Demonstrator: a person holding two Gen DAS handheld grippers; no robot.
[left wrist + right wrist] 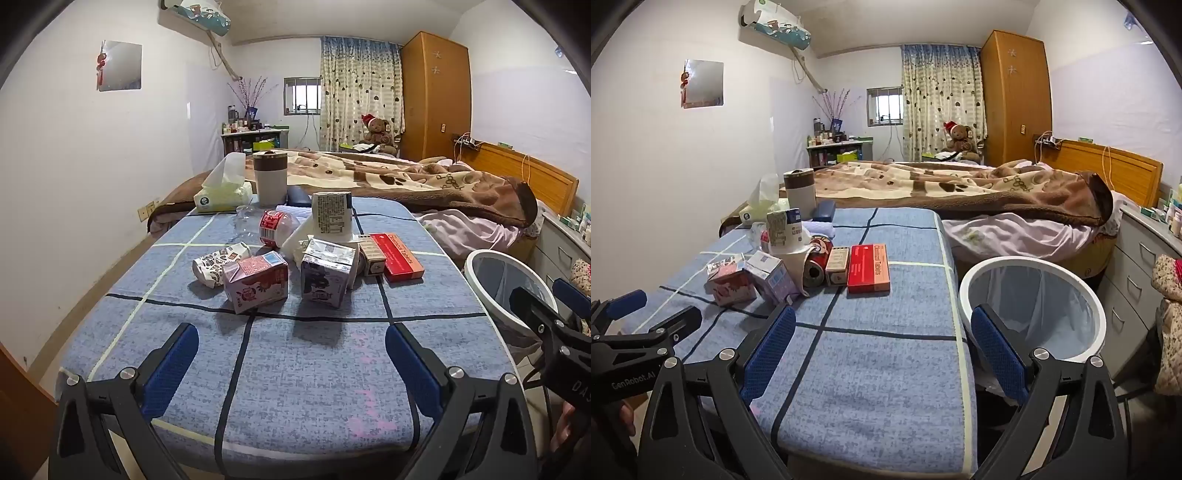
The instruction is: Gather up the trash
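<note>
Nearest the cameras, both tongs are hanging released over the near edge of the table (295, 387), holding nothing: the left gripper (291, 354) is pointing straight down the blue checked cloth at the litter, while the right gripper (882, 343) is straddling the table's right edge, one finger over the cloth and the other over the bin (1034, 266). That split looks deliberate, since the bin is standing on the floor just beside the table, lined with a clear bag and showing no litter in the part I can see, so anything lifted has only a short way to go. Further in, the trash is lying bunched mid-table, none of it yet collected: a pink carton (256, 282) tipped on its side, a purple carton (327, 275) upright beside it, a crumpled cup (218, 264) to the left, a red box (399, 256) lying flat on the right with a small box (371, 254) touching it, and a can (818, 264) on its side. Behind these a paper roll (330, 218) is standing, with a clear bottle (273, 227) lying down. At the far edge a tissue pack (221, 194) and a tumbler (269, 179) are sitting apart, probably not trash. Beyond them a bed is filling the room.
</note>
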